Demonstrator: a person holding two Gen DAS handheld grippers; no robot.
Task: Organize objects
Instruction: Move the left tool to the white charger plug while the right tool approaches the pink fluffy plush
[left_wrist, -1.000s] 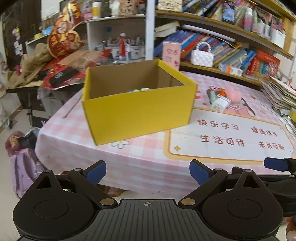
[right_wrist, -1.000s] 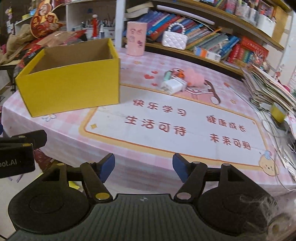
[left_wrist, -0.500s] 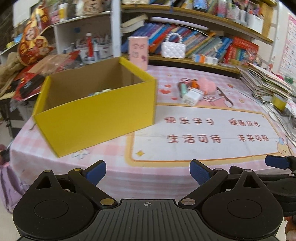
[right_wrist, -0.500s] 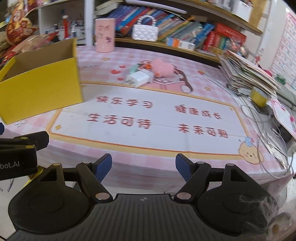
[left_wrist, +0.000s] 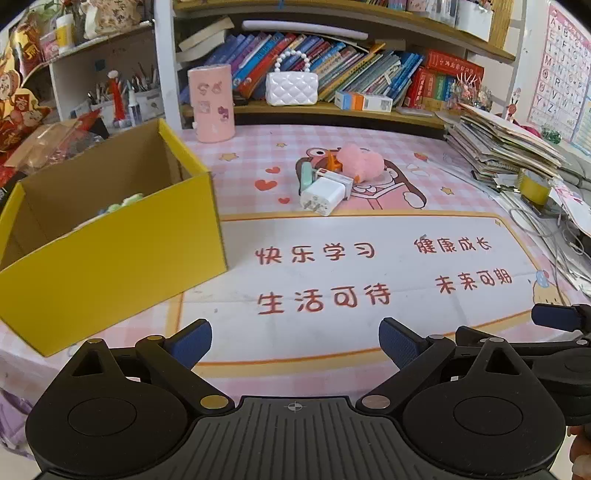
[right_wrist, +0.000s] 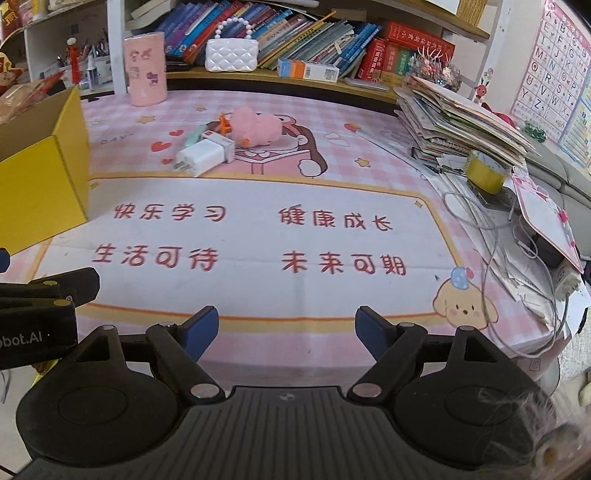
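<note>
Both grippers hang over the near edge of the table (left_wrist: 258, 147), nothing held. Left gripper (left_wrist: 294, 341) has jaws wide apart with only tablecloth between them; right gripper (right_wrist: 287, 328) is opening its jaws, nothing between them either. Yellow box (left_wrist: 110, 266) sits at the left edge of the table, top open, something pale green and white inside, mostly hidden by its front wall. Loose things cluster toward the far middle of the table: white charger (left_wrist: 323, 192) lying with its prongs pointing to the near side, pale green stick (left_wrist: 306, 176) touching its left, pink fluffy toy (left_wrist: 360, 160) just behind, small orange bit (left_wrist: 332, 162) between toy and stick. Bare printed mat between grippers and the cluster, nothing blocking. Pink canister (left_wrist: 211, 103) stands upright at the far edge, behind the box's right corner. White quilted purse (left_wrist: 291, 86) on the shelf beyond. Paper stack (right_wrist: 458, 114) piled at the far right corner, yellow tape roll (right_wrist: 485, 175) just in front of it, tangled cables (right_wrist: 517, 240) along the right edge.
</note>
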